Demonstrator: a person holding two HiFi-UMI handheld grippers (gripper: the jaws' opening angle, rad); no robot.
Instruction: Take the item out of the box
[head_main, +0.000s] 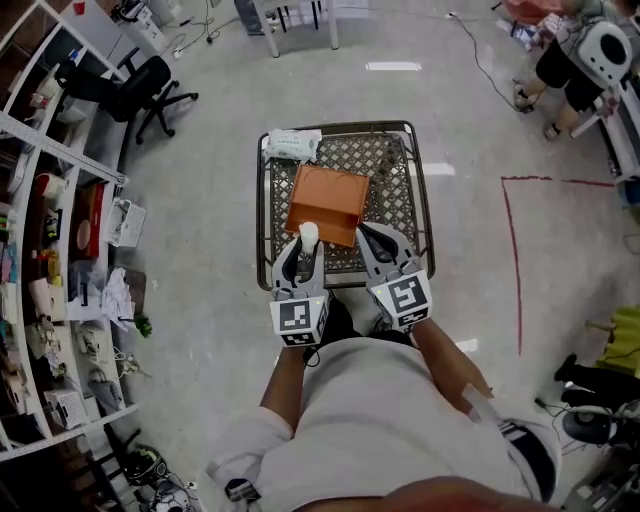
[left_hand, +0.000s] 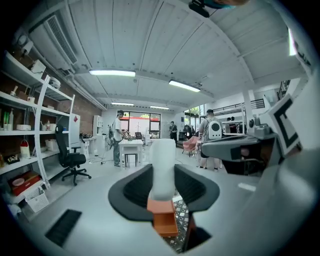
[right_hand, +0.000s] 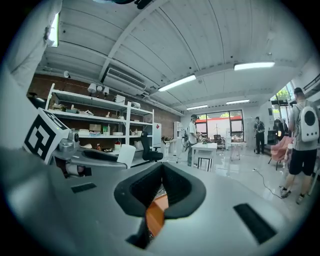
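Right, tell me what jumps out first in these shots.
The orange box on the wire-mesh cart, at the middle of the head view, stands out first. Next comes the white item clamped in the left gripper, just at the box's near edge.

Grey polished floor (head_main: 200, 200), red tape line (head_main: 512, 260) marked on it. White shelving (head_main: 60, 250) along one side (cluttered), black office chair (head_main: 140, 90) beside it. Strip lights (left_hand: 112, 73) on a panelled ceiling, white table (left_hand: 131, 145) mid-room, windows (right_hand: 225, 125) at far end.
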